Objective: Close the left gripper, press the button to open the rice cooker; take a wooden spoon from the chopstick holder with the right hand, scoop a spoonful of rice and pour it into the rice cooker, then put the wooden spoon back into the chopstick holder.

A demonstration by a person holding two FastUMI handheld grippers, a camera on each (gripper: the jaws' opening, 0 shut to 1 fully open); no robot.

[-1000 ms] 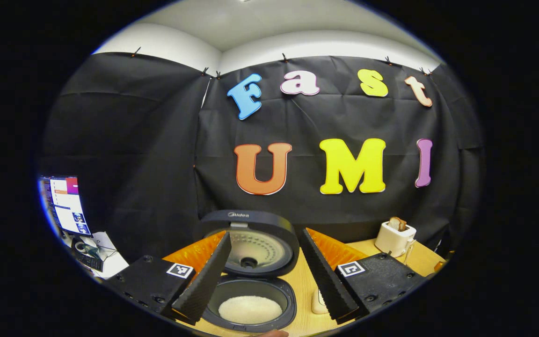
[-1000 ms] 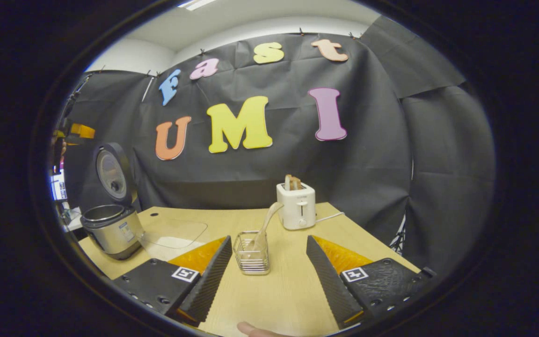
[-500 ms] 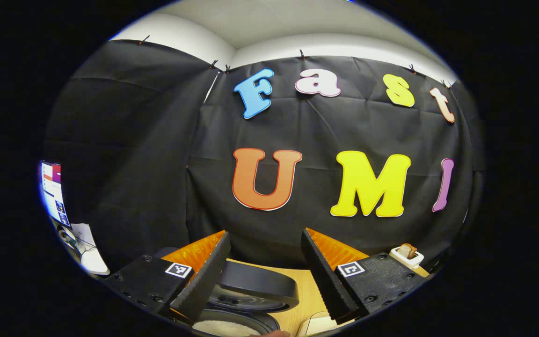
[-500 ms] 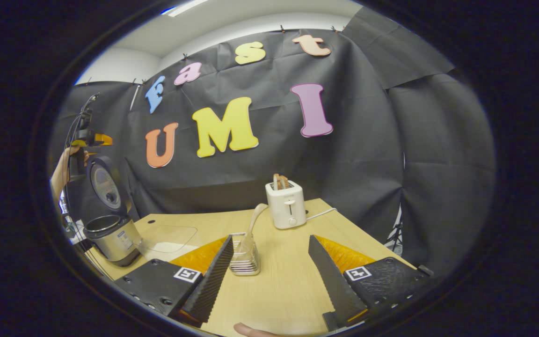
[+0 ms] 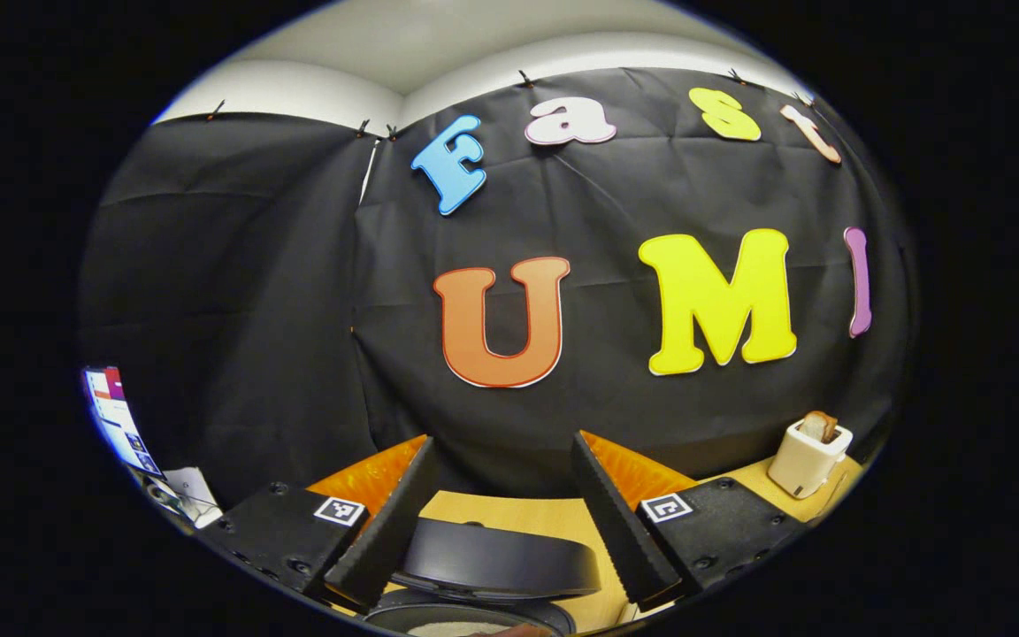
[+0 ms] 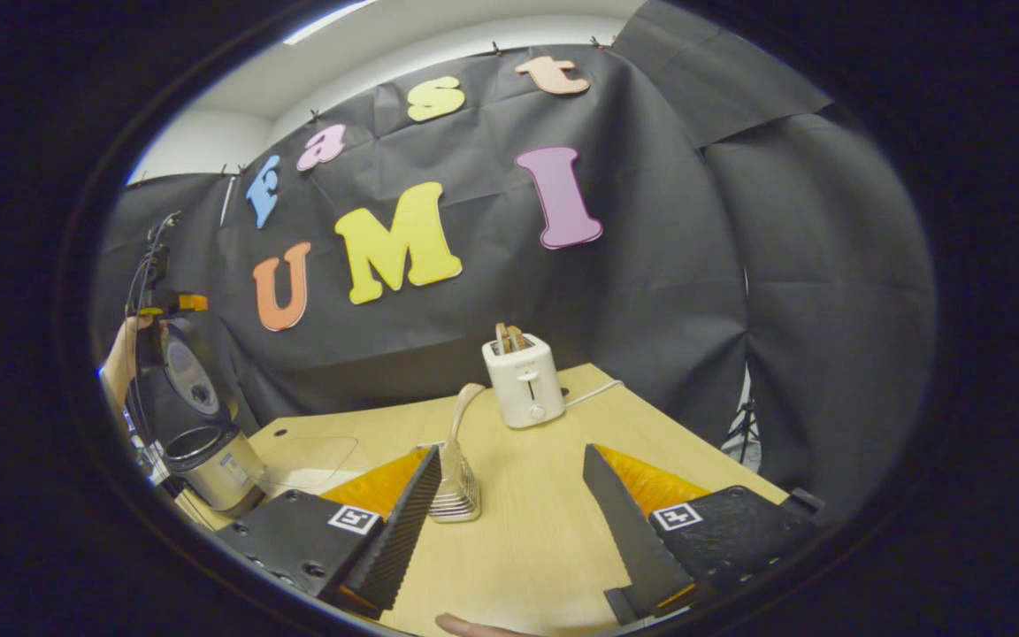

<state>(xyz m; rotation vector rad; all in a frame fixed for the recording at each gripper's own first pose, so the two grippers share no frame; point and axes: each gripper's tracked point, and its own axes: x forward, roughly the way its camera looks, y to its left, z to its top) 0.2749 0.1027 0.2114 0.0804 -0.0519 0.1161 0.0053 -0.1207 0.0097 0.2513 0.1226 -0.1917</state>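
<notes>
In the left gripper view, a lit screen point(image 5: 116, 416) showed at the far left edge, well apart from the rice cooker point(image 5: 483, 579). The left gripper point(image 5: 501, 522) hung above the cooker with its jaws spread wide and nothing between them. The cooker's black lid point(image 5: 496, 557) stood raised, seen edge-on, and beneath it the rim of the pot with a sliver of white rice point(image 5: 448, 628) showed at the bottom edge. To the right of the cooker, at the far end of the wooden table point(image 5: 509, 509), stood a white toaster point(image 5: 806, 456) with a slice of bread in it.

In the right gripper view, the rice cooker point(image 6: 209, 451) stood at the left end of the table point(image 6: 527, 522), lid up, with the other gripper and the hand point(image 6: 120, 358) holding it above and behind the lid. Right of the cooker lay a clear flat sheet point(image 6: 310, 456) on the tabletop. Further right stood the wire chopstick holder point(image 6: 455, 487) – the wooden spoon point(image 6: 456, 416) upright in it, its bowl leaning to the right. The right gripper point(image 6: 509, 522) had its jaws wide apart, empty; the holder was just beside its left finger point(image 6: 394, 531), partly hidden by it. The toaster point(image 6: 523, 380) stood behind the holder, far from the cooker, its cord trailing right.
</notes>
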